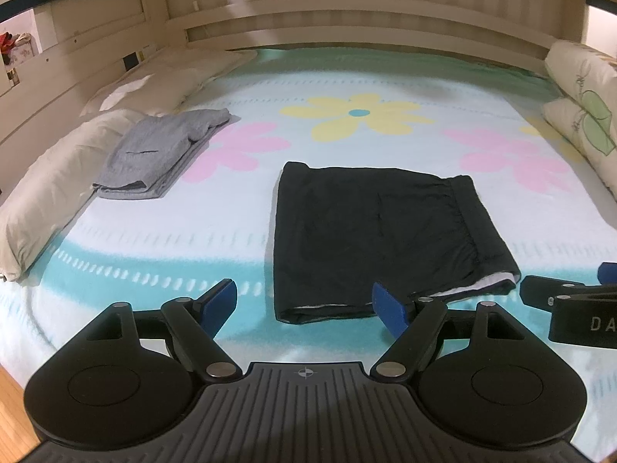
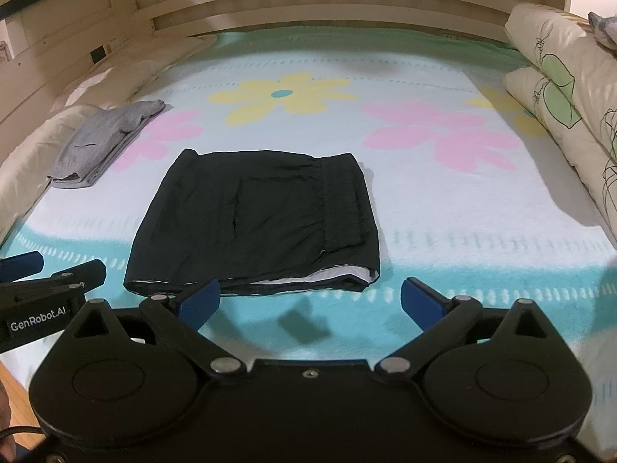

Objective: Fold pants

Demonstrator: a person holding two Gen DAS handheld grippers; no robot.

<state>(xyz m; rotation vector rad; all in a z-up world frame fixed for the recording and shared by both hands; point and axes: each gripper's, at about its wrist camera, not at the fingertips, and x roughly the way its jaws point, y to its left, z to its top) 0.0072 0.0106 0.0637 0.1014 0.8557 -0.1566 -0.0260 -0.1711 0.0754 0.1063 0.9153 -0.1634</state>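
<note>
Black pants (image 1: 381, 231) lie folded into a flat rectangle on the flowered bed cover, waistband to the right; they also show in the right wrist view (image 2: 262, 216). My left gripper (image 1: 308, 301) is open and empty, held just in front of the pants' near edge. My right gripper (image 2: 310, 301) is open and empty, also just in front of the near edge. Each gripper shows at the edge of the other's view: the right gripper (image 1: 570, 301) and the left gripper (image 2: 38, 281).
Grey folded pants (image 1: 162, 150) lie at the back left of the bed cover (image 1: 154, 239), next to white pillows (image 1: 50, 189). Patterned pillows (image 2: 559, 88) line the right side. A wooden headboard (image 1: 347, 23) stands behind. Wood floor (image 1: 11, 393) shows at lower left.
</note>
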